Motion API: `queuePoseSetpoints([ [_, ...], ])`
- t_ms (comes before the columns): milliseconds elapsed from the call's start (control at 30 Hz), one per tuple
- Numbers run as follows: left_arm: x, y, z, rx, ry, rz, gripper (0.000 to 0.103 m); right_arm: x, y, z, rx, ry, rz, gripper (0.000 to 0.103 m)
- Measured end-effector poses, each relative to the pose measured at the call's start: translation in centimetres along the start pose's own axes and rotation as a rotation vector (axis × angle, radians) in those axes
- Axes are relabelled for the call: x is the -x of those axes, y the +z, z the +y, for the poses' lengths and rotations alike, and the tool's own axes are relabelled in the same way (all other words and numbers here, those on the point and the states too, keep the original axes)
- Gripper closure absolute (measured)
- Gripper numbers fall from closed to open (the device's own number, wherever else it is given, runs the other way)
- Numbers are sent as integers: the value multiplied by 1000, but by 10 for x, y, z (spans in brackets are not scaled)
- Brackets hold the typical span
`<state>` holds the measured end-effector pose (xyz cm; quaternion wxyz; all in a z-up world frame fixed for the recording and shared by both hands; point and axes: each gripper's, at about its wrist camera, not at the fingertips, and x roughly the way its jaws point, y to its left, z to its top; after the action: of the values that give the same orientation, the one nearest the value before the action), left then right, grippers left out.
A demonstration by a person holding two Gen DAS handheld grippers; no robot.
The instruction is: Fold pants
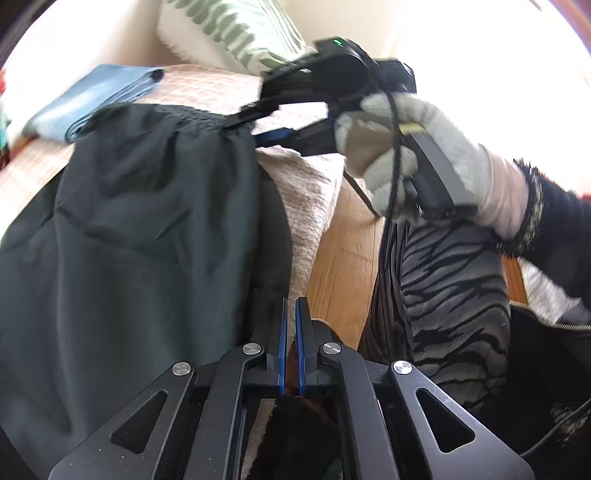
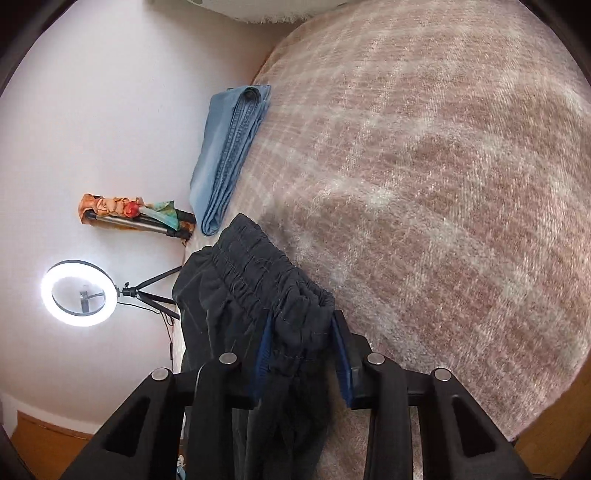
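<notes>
Dark pants (image 1: 129,236) with an elastic waistband lie over a pink plaid blanket (image 1: 207,88). In the right wrist view the waistband (image 2: 266,280) bunches between my right gripper (image 2: 301,332) fingers, which grip the fabric. In the left wrist view that right gripper (image 1: 258,122), held by a gloved hand (image 1: 413,155), holds the waistband corner. My left gripper (image 1: 291,314) is shut, pads almost touching, at the right edge of the pants; no cloth shows between the pads.
Folded light blue jeans (image 2: 225,155) lie at the blanket's far edge, and also show in the left wrist view (image 1: 92,99). A leaf-print pillow (image 1: 236,33) is behind. A ring light (image 2: 79,293) and tripod stand by the wall. Wooden floor (image 1: 343,258) and my zebra-print leg (image 1: 454,295) are right.
</notes>
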<state>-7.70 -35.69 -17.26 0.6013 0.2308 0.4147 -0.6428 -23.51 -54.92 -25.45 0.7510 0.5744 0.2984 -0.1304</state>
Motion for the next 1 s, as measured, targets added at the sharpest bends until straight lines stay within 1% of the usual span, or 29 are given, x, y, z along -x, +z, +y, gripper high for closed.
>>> queuePoseSetpoints([
  [33,4,0,2,11,-1,-12,100,1,0,1,5,2,-1,65],
  [67,10,1,3,17,8,-28,99,3,-1,1,10,-1,3,64],
  [100,15,3,6,22,29,-43,96,6,-1,0,2,-7,5,60],
  [167,17,7,14,42,42,-61,95,12,-2,-1,-16,-20,15,52],
  [200,17,8,21,62,43,-64,93,17,-5,1,-14,-32,13,44],
  [300,11,9,33,102,40,-60,92,17,-11,6,29,-32,36,33],
  [333,6,8,37,113,30,-45,92,13,-12,10,56,-22,45,33],
  [467,-11,0,39,125,8,8,92,-3,-6,21,118,-25,13,32],
  [500,-15,-2,38,119,8,12,92,-6,-3,22,123,-22,2,35],
  [567,-15,-2,37,109,12,-2,92,-14,1,25,131,-33,-6,65],
  [600,-15,-1,38,113,11,1,92,-21,2,23,121,-28,21,73],
  [667,-13,-1,38,117,11,2,92,-24,1,23,104,-18,25,76],
  [767,-10,0,39,122,23,-9,92,-16,-2,43,193,-57,0,80],
  [833,-2,1,39,128,24,-35,90,1,-3,64,266,-78,-51,81],
  [867,2,2,39,128,27,-49,83,17,-6,78,329,-95,-94,81],
  [900,5,2,38,126,28,-58,79,34,-12,92,404,-130,-140,81],
  [967,5,0,39,120,21,-53,78,60,-25,103,511,-205,-195,81],
  [1000,2,-3,40,115,22,-41,77,65,-29,100,519,-230,-197,81],
])
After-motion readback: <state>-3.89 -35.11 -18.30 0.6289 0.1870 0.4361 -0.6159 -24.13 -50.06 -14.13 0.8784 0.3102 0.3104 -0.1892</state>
